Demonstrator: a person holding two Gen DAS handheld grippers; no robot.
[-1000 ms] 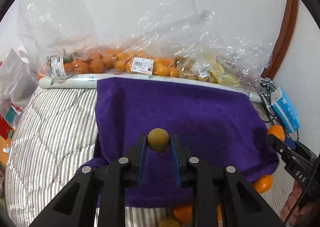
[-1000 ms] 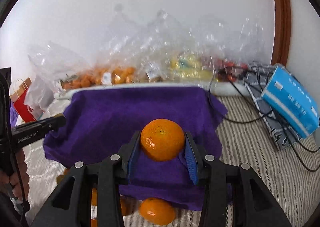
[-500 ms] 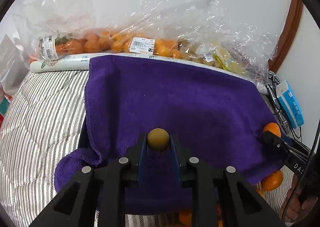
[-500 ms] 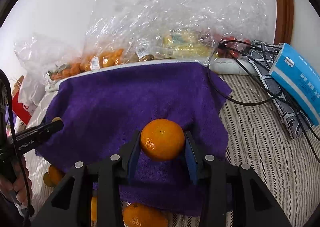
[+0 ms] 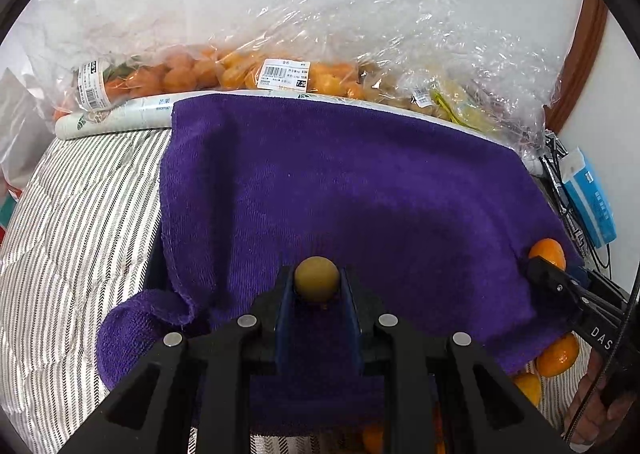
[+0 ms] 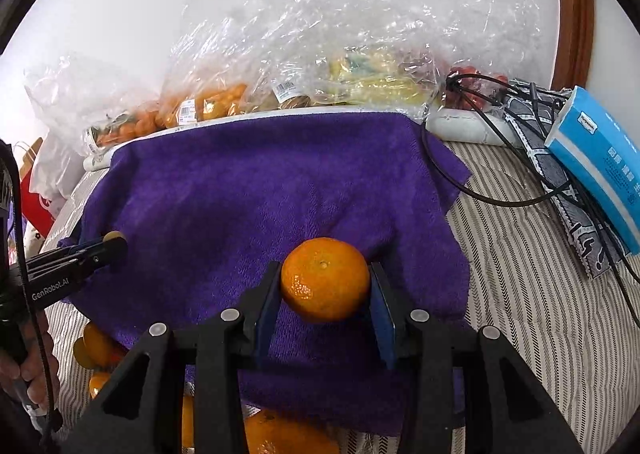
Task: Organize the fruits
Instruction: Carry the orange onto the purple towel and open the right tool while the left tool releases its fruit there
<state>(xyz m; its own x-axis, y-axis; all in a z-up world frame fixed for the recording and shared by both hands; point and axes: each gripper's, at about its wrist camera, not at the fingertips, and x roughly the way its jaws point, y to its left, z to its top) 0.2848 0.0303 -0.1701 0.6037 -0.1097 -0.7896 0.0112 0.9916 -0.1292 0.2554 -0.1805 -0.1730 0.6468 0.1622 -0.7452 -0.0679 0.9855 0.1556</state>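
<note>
Nothing lies on the purple towel [image 5: 360, 189] yet: left gripper [image 5: 317, 286] clamps a small brown fruit [image 5: 316, 278], right gripper [image 6: 325, 290] clamps a mandarin [image 6: 325, 278], loose mandarins [image 5: 558, 356] wait.

I'm working in a home, seemingly a bedroom: a striped quilted bedcover [image 6: 532, 294] spreads under a purple towel [image 6: 256, 189], supermarket bags of fruit [image 5: 280, 73] with price labels line the white wall, and a tissue pack [image 6: 600, 169] lies among charging cables [image 6: 480, 181].
</note>
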